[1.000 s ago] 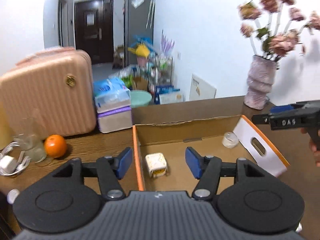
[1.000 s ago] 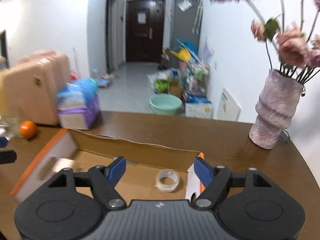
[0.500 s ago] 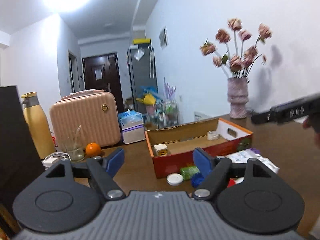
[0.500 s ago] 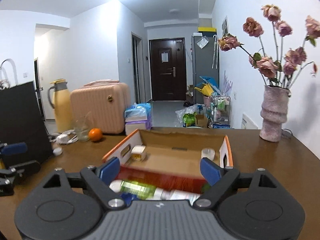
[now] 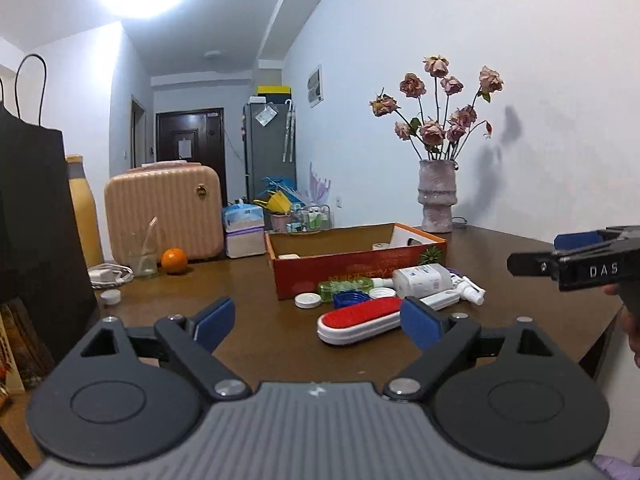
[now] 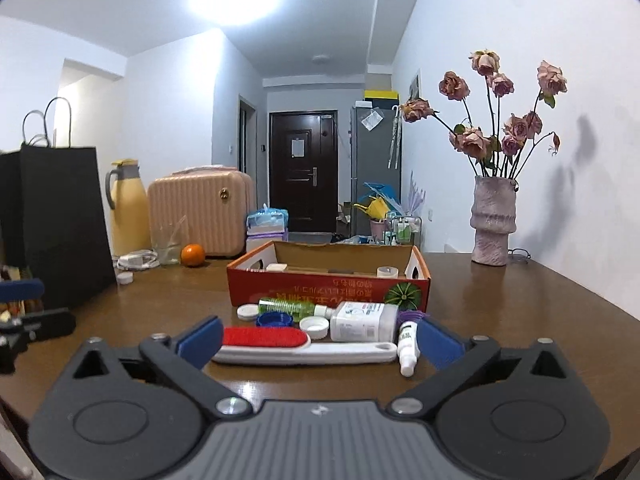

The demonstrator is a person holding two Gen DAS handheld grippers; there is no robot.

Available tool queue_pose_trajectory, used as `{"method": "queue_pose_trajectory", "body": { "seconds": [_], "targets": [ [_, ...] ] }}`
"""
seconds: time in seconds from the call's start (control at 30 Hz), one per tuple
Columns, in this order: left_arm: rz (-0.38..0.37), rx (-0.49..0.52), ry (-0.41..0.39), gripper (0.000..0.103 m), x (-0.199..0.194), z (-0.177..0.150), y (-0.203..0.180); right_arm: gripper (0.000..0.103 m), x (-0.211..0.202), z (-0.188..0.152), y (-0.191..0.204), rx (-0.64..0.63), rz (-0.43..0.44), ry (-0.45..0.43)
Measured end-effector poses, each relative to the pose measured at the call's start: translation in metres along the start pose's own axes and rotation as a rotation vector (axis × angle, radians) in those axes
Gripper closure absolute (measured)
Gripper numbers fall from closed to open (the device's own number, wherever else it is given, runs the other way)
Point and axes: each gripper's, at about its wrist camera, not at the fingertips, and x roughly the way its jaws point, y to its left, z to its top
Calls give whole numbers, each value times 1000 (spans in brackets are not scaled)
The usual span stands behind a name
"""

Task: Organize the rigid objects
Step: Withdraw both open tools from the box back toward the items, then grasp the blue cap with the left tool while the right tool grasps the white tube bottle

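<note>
Both sets of tongs empty and opening wide: left tongs (image 5: 316, 320) low at 6 o'clock of the left view, right tongs (image 6: 320, 340) the same in the right view, nothing between either pair of blue pads. Just beyond the right tongs, at 6 o'clock on the tabletop (image 6: 520, 320), a red-and-white lint brush (image 6: 296, 346) lying flat, long handle pointing toward 3 o'clock, with a small white spray bottle (image 6: 407, 348) touching its handle end. Behind these, a loose heap: blue cap (image 6: 274, 319), two white caps (image 6: 314, 327), a green bottle (image 6: 288, 306) on its side and a squat clear bottle (image 6: 362, 322), all just in front of the red cardboard box (image 6: 320, 286). Inside the box, only a small white block (image 6: 277, 267) and a roll of tape (image 6: 387, 271) showing; the rest hidden by the near wall. Farther off, toward 10 o'clock, an orange (image 6: 193, 255) and a pink suitcase (image 6: 200, 212); toward 2 o'clock, a vase of flowers (image 6: 492, 220). Judged step: between placements, lining up for a fresh pick from the heap. Next move likely calling for a drop onto the brush, closing across its narrow width, then a lift over the box wall.
</note>
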Motion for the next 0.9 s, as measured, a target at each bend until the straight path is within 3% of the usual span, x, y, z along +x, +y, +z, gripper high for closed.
{"method": "queue_pose_trajectory", "body": {
  "seconds": [0.13, 0.2, 0.47, 0.73, 0.9],
  "targets": [
    [24, -11, 0, 10, 4, -4, -2, 0, -2, -7, -1, 13, -20, -22],
    [32, -38, 1, 3, 10, -8, 0, 0, 4, -12, 0, 14, -7, -27],
    [82, -101, 63, 3, 44, -28, 7, 0, 36, -38, 9, -37, -7, 6],
    [89, -82, 129, 3, 85, -27, 5, 0, 76, -33, -30, 110, -36, 74],
    [52, -97, 190, 3, 122, -19, 6, 0, 96, -20, -47, 146, -34, 61]
  ]
}}
